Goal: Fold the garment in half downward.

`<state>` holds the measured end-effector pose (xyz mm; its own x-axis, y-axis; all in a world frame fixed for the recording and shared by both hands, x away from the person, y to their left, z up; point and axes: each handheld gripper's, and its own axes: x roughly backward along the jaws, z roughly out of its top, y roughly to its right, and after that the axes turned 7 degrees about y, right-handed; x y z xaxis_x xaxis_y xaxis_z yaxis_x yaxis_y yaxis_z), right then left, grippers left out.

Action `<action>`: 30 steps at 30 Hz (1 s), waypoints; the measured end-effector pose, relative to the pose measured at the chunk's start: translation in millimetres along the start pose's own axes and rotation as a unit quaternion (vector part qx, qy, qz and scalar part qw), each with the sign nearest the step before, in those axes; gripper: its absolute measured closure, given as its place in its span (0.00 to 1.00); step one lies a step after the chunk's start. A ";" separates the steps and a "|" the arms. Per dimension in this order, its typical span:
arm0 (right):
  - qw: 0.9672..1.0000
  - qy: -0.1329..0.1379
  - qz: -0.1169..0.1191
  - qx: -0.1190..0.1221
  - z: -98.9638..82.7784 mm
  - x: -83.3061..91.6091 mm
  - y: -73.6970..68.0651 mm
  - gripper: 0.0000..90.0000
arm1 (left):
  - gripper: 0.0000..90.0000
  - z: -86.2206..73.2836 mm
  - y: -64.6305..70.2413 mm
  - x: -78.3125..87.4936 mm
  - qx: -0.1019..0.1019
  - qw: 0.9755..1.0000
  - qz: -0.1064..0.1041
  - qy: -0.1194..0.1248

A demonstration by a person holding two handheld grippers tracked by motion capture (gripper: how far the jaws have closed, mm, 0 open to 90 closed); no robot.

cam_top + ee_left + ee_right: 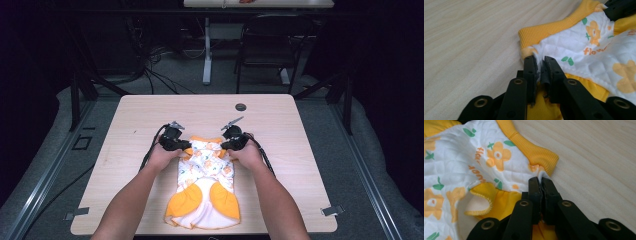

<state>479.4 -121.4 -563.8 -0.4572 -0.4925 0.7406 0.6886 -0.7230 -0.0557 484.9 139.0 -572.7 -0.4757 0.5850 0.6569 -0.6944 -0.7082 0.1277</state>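
On the white quilted cloth of the garment (584, 45) we read orange lettering that begins "flow" in the left gripper view, its end cut off by a fold. In the right gripper view we see the same orange word turned sideways, too tilted to spell out fully.

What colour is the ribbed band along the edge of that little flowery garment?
The ribbed band is orange-yellow, clearest in the right gripper view.
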 end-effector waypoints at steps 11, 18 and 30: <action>1.000 -0.001 -0.009 0.005 0.9 2.4 -2.6 0.99 | 0.93 3.7 1.7 2.0 -0.010 1.000 0.009 -0.010; 1.000 0.004 -0.002 0.017 5.4 10.2 -4.2 0.99 | 0.94 8.2 0.4 11.3 -0.011 1.000 0.007 -0.001; 0.999 0.048 0.005 0.010 16.1 39.3 0.4 0.99 | 0.94 27.4 5.8 31.5 -0.027 0.999 0.007 0.021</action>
<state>470.8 -133.2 -524.0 -0.5014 -0.5438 0.6730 0.7042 -0.7084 -0.0477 480.7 142.5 -530.9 -0.5070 0.5915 0.6270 -0.7154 -0.6945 0.0767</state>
